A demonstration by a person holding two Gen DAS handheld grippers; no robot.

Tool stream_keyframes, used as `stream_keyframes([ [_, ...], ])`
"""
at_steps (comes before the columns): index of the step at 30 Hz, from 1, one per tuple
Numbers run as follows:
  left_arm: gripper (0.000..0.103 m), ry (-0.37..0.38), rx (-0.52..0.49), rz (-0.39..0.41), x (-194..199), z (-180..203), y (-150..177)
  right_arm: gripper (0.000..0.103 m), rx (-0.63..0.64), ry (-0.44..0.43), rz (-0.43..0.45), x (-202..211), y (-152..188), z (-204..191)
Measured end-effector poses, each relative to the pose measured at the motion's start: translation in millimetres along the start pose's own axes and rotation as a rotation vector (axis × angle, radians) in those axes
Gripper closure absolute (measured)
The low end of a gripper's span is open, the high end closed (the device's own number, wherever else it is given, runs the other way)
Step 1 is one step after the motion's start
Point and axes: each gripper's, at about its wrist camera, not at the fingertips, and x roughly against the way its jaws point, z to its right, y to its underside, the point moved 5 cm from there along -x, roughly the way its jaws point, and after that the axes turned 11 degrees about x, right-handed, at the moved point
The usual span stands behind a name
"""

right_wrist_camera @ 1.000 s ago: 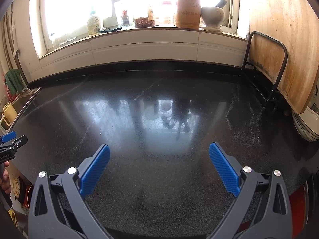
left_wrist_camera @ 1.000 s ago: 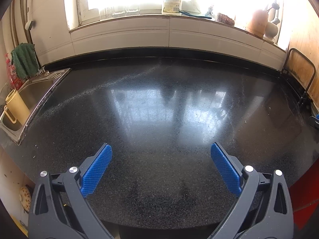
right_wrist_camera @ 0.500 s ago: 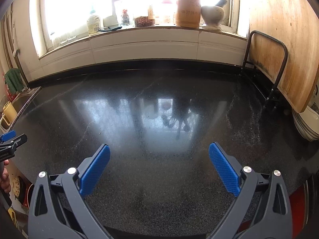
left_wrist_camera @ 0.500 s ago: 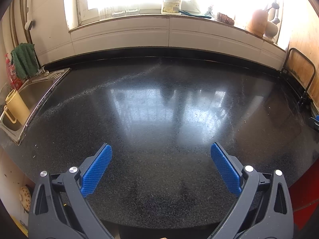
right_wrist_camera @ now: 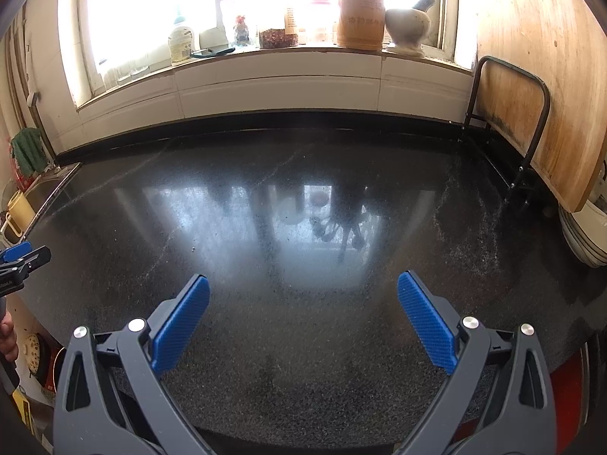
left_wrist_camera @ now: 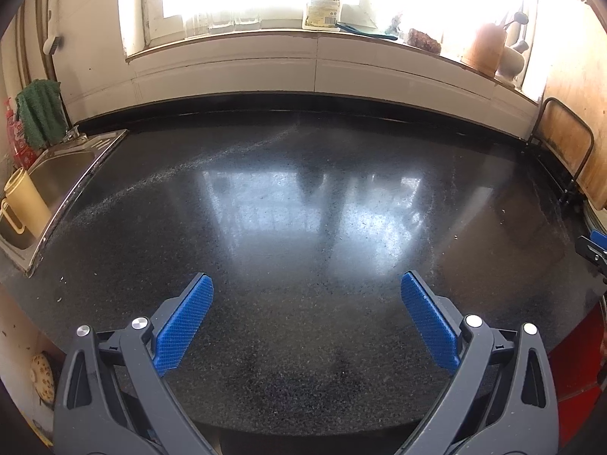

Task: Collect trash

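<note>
No trash shows in either view. My left gripper (left_wrist_camera: 306, 284) is open and empty, its blue pads spread wide over the near edge of the black speckled countertop (left_wrist_camera: 303, 197). My right gripper (right_wrist_camera: 302, 284) is also open and empty over the same countertop (right_wrist_camera: 303, 208). The left gripper's tip shows at the left edge of the right wrist view (right_wrist_camera: 22, 256). The right gripper's tip shows at the right edge of the left wrist view (left_wrist_camera: 593, 248).
A steel sink (left_wrist_camera: 64, 174) with a yellow jug (left_wrist_camera: 24, 204) lies at the left. A windowsill (right_wrist_camera: 265, 51) at the back holds a bottle, jars, a wooden utensil holder (right_wrist_camera: 360, 15) and a mortar. A wooden board (right_wrist_camera: 546, 76) leans in a metal rack at the right.
</note>
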Motion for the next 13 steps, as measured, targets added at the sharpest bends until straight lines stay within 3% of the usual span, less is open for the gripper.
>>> stream_keyframes([
  [13, 0.007, -0.008, -0.034, 0.006, -14, 3, -12, 0.007, -0.012, -0.014, -0.009, -13, 1, 14],
])
